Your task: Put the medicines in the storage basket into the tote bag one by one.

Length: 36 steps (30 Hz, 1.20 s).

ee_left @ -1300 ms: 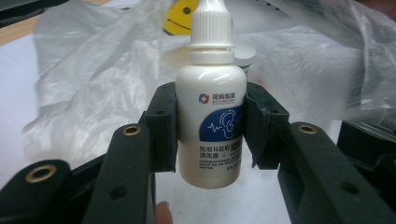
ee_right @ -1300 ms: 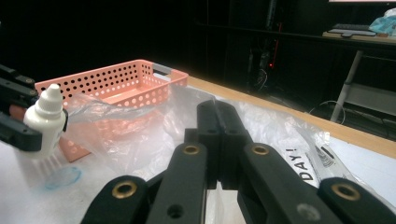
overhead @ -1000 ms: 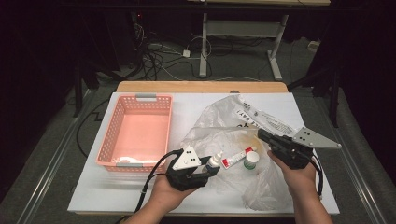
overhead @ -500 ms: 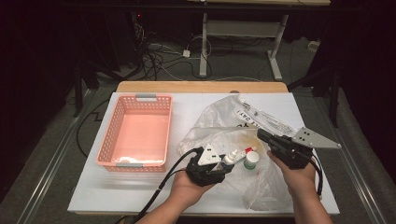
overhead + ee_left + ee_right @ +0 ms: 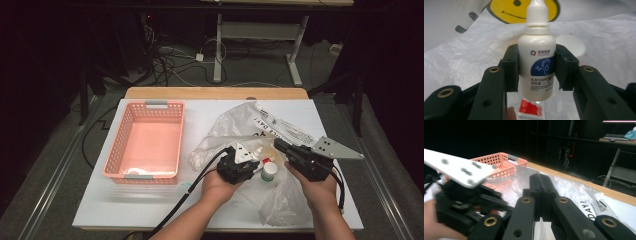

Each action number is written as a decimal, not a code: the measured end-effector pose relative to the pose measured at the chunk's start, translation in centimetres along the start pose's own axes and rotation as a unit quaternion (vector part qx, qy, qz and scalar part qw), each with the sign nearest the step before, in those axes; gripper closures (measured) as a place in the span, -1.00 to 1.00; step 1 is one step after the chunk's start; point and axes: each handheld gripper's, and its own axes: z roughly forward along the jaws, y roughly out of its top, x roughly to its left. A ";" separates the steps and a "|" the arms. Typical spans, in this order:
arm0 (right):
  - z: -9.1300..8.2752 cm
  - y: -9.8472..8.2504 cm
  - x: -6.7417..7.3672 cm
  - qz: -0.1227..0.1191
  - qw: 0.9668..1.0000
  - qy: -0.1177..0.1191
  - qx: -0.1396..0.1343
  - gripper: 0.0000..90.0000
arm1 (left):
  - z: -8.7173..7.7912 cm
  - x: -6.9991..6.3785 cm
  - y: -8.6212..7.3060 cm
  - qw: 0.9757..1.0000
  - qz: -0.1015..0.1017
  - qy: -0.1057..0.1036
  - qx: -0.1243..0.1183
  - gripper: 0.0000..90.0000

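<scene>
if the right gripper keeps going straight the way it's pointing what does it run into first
Probably the left gripper. In the high view the right gripper points left across the plastic bag, with the left gripper and its bottle close alongside. Farther on stands the pink basket. Depth is unclear, so it might pass just behind.

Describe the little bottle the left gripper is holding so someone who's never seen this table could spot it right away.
Start at the white table, right of the pink basket, where a crumpled clear plastic bag lies. Over it, the left gripper clamps a small white dropper bottle. Its blue ear-symbol label and ribbed white cap distinguish it from the green-capped bottle beside it.
</scene>
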 end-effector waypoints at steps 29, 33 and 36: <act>0.0 -0.4 -0.3 0.007 1.000 -0.002 0.005 1.00 | -4.5 -1.5 -3.5 0.999 0.012 -0.048 -0.012 -0.23; -0.1 -0.2 -0.2 0.005 1.000 -0.002 0.004 1.00 | -6.6 -1.4 -6.2 0.999 0.002 -0.049 0.007 -0.29; 0.0 -0.2 -0.1 0.005 1.000 -0.002 0.003 1.00 | -7.5 -1.2 -7.8 0.998 -0.010 -0.051 0.032 -0.38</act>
